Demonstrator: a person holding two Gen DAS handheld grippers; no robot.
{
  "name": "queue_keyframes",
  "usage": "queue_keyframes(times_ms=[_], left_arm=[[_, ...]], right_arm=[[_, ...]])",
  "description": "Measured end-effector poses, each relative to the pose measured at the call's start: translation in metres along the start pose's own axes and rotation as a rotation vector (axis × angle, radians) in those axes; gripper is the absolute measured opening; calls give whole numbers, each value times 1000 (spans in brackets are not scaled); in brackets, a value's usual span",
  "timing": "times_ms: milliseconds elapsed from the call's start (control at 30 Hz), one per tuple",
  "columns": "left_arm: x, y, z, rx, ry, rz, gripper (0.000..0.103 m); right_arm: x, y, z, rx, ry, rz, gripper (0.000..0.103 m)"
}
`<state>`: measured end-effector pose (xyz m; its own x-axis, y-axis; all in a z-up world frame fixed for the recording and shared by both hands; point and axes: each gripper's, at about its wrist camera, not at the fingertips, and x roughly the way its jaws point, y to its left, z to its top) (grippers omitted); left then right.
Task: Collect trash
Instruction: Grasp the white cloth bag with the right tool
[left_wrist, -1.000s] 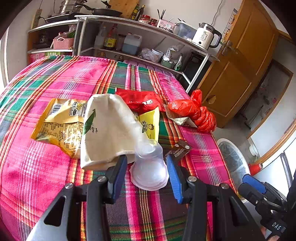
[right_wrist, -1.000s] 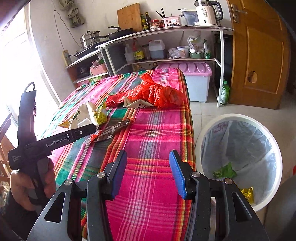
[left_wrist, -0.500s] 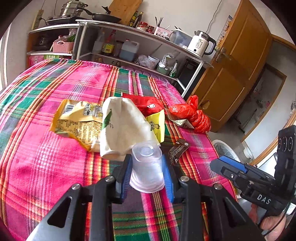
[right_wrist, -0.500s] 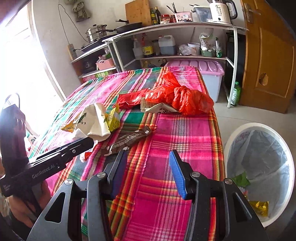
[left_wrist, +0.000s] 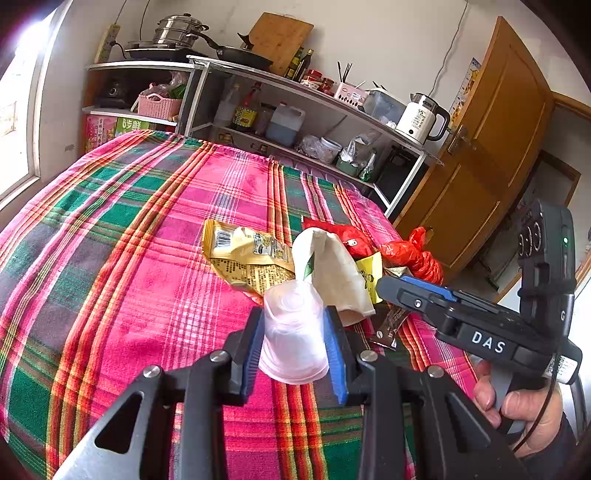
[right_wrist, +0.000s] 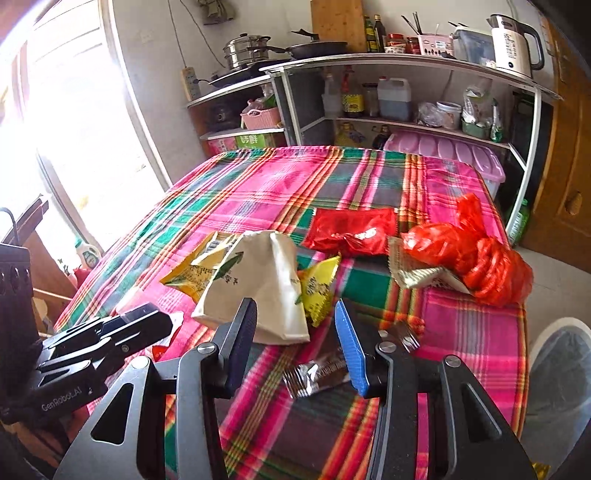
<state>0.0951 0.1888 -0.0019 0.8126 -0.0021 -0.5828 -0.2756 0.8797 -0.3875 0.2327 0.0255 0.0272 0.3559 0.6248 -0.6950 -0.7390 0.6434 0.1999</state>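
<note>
Where it straddled before, left hand-held gripper (left_wrist: 294, 334) now clamps cup (left_wrist: 291, 332).

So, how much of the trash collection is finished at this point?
In hand: the left gripper is shut on the clear plastic cup. The right gripper, open, hovers over the dark wrapper. Left: white bag, yellow packets, red bags. The bin holds nothing visible.

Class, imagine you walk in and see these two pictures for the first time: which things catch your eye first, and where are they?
First, the loud pink and green checked tablecloth that fills both views. Next, the clear plastic cup, upside down, pinched in the left claw at the near edge. Then the litter at the table's middle: a white paper bag, yellow snack packets and a red plastic bag near the far right edge.
</note>
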Motion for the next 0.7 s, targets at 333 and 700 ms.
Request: queue_keyframes(times_ms=[333,700], left_arm=[[2,14,-3,-19,8,-13,34],[0,15,-3,-16,9,-4,34]], right_arm=[[39,8,14,-53,51,-9,42],[41,17,7,-68,68,-2,16]])
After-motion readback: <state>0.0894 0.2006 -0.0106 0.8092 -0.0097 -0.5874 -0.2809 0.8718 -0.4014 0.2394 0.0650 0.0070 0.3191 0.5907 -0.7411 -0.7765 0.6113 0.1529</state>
